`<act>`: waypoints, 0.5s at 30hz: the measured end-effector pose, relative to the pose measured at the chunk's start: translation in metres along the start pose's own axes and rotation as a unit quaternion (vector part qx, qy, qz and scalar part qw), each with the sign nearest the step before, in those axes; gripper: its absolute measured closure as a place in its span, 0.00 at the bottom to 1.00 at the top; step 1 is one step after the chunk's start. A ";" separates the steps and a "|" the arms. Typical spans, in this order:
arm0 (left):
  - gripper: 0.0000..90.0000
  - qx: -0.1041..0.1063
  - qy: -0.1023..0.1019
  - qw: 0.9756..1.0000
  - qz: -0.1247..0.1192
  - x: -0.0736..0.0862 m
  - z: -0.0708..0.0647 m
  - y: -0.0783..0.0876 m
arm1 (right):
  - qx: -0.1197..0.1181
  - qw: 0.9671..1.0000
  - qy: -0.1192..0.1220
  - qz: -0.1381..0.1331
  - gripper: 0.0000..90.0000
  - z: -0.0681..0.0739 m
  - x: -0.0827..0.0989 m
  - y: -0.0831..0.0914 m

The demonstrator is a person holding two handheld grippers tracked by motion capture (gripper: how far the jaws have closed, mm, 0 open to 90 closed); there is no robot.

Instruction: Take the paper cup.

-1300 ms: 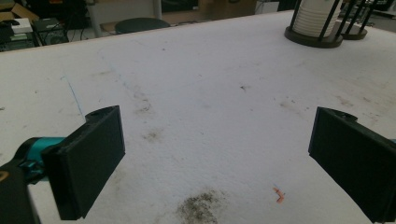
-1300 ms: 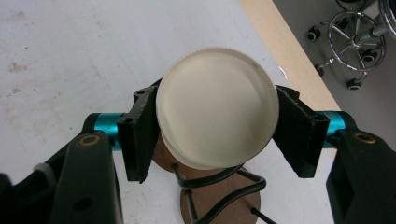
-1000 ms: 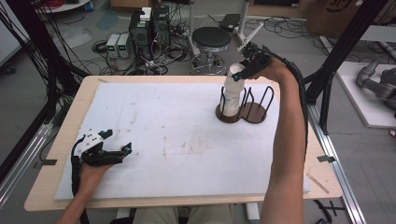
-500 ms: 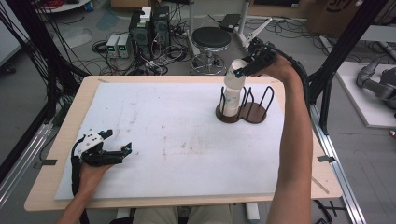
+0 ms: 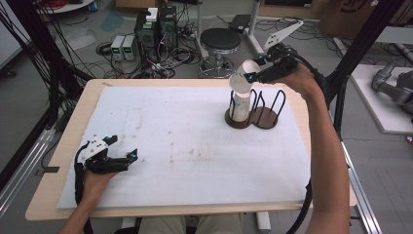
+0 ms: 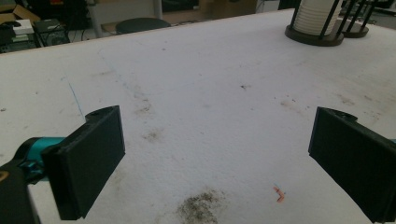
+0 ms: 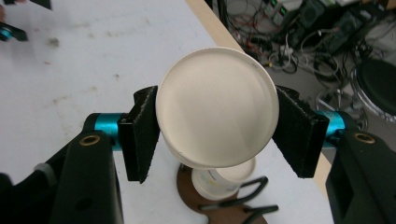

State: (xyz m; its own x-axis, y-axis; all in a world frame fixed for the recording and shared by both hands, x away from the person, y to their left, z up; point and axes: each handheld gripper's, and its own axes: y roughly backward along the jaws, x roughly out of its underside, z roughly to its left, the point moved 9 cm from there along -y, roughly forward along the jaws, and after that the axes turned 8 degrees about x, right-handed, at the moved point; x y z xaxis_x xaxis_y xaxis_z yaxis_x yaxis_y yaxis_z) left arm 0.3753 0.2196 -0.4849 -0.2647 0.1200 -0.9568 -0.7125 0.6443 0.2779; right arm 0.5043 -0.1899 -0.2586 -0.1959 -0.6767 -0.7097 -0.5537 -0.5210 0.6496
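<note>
White table cover (image 5: pixel 185 146) stained; cup (image 7: pixel 217 119) blank, no legible writing.

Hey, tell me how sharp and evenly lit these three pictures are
High view: soft, even room light, slightly grainy. Left gripper view: table mat sharp, near jaws softer. Right gripper view: the held cup looks pale and slightly washed out, cables behind blurred.

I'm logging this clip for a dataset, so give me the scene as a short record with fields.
held item: white cup, bottom facing the right gripper view's camera
holder: right hand-held gripper, jaws shut on the cup's sides
cup position: lifted above the cup stack
stack location: wire rack, far right of the table
left hand-held gripper: open, holding nothing, resting near the left edge
surface: white mat, stained
</note>
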 end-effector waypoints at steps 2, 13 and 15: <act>0.04 0.000 0.000 1.000 0.000 0.000 0.000 0.000 | -0.001 1.000 0.000 -0.010 0.41 0.004 -0.002 0.002; 0.04 0.000 -0.002 1.000 -0.002 0.000 0.000 0.000 | -0.014 0.997 -0.003 -0.080 0.41 0.043 -0.008 0.017; 0.04 0.001 -0.002 1.000 -0.002 0.000 0.000 0.000 | -0.016 0.996 -0.008 -0.088 0.41 0.050 -0.008 0.021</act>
State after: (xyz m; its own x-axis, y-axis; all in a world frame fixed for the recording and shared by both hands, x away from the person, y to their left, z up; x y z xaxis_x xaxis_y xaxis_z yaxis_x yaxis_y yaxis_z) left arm 0.3750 0.2195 -0.4846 -0.2601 0.1207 -0.9580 -0.7124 0.6458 0.2747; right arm 0.4543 -0.1694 -0.2530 -0.1114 -0.5646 -0.8178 -0.5551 -0.6472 0.5225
